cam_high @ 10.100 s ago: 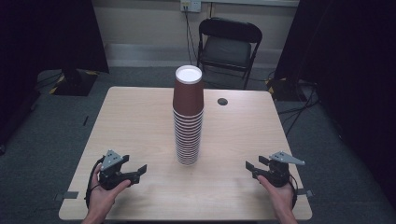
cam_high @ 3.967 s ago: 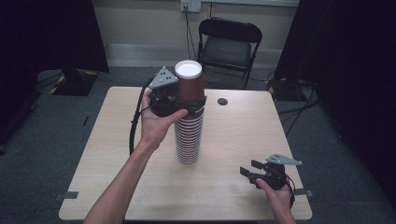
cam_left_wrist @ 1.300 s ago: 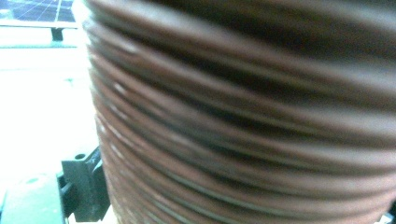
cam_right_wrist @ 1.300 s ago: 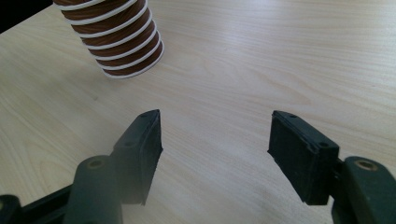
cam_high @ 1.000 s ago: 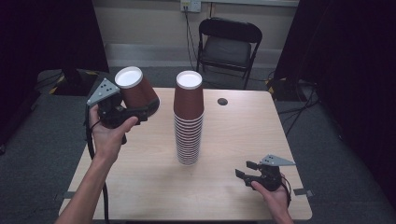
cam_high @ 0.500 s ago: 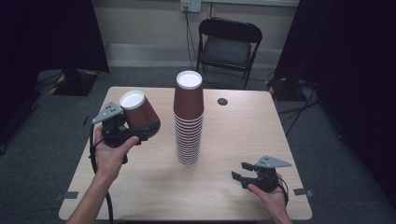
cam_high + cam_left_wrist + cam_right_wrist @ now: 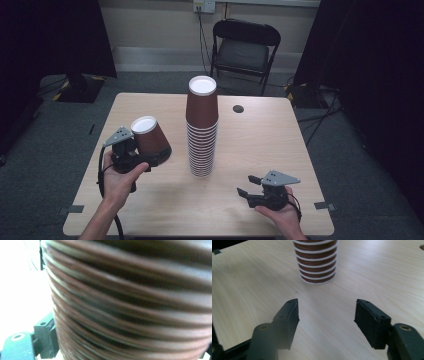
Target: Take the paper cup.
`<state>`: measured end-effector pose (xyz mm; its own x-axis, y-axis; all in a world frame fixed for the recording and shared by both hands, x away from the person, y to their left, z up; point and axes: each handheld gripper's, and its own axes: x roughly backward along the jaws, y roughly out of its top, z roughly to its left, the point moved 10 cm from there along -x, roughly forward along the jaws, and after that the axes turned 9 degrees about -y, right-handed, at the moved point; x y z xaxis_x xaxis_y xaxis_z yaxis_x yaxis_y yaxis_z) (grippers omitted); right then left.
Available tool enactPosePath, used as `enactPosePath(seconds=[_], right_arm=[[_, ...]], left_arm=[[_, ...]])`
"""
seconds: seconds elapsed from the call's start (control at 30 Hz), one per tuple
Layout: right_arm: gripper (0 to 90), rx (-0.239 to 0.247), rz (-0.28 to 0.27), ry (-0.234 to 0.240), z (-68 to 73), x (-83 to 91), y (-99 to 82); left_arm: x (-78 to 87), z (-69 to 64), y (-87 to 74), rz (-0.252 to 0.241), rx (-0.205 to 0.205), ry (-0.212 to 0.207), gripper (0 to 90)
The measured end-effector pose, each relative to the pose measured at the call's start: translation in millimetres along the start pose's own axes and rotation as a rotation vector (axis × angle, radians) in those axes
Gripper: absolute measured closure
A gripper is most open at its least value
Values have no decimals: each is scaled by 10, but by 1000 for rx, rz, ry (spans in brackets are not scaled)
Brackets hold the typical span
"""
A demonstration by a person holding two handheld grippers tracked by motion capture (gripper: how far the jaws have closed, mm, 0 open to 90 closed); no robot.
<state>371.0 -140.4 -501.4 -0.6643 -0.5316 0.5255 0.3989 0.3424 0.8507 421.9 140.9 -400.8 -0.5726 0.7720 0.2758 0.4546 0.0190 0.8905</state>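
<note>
On tabletop [image 7: 150, 105] left half, left tool [image 7: 131, 154] clamped on brown paper cup [image 7: 150, 140], cup upside down, tilted, white base up, just left of tall cup stack [image 7: 202, 130], apart from it. Left gripper view: blurred ribbed cup wall [image 7: 130, 302] close. Right tool [image 7: 247, 192] near front right edge, low over tabletop, jaws wide, just opened further, nothing between; stack base [image 7: 317, 267] ahead of it

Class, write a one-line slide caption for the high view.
Left claw holds one brown cup beside the tall cup stack; right claw open.
</note>
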Motion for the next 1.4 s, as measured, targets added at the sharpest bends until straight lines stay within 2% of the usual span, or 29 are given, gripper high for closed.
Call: enactPosePath(seconds=[0.1, 0.17, 0.27, 0.43, 0.5, 0.57, 0.67, 0.73, 0.8, 0.87, 1.0, 1.07, 1.27, 1.4], right_arm=[[324, 14, -17, 28, 115, -1, 53], [309, 23, -26, 46, 195, -13, 92], [281, 34, -31, 67, 329, -24, 150], [296, 68, -57, 103, 527, -72, 268], [304, 80, -72, 109, 598, -96, 322], [322, 95, -83, 117, 667, -119, 375], [345, 117, -104, 124, 762, -136, 466], [365, 131, -121, 129, 820, -140, 532], [367, 142, -151, 126, 870, -152, 604], [390, 162, -181, 124, 922, -168, 669], [435, 169, -225, 123, 1013, -201, 785], [453, 168, -252, 122, 1041, -211, 846], [511, 178, -318, 88, 1042, -246, 982], [562, 186, -366, 74, 1041, -249, 1061]], left_arm=[[-15, -65, -34, -4, 16, -17, 113], [-23, -132, -66, 3, 34, -50, 113], [-39, -214, -117, 7, 50, -67, 113], [-103, -330, -212, 5, 122, -120, 113], [-131, -369, -247, 3, 165, -144, 113], [-143, -390, -278, 6, 173, -120, 113], [-150, -487, -274, -6, 226, -162, 113], [-151, -522, -268, -12, 217, -158, 114], [-163, -566, -279, -9, 250, -178, 114], [-181, -591, -296, -1, 246, -176, 114], [-207, -661, -322, 9, 272, -194, 116], [-210, -687, -322, 10, 267, -197, 116], [-207, -780, -305, 6, 281, -236, 118], [-214, -839, -301, 10, 274, -251, 118]])
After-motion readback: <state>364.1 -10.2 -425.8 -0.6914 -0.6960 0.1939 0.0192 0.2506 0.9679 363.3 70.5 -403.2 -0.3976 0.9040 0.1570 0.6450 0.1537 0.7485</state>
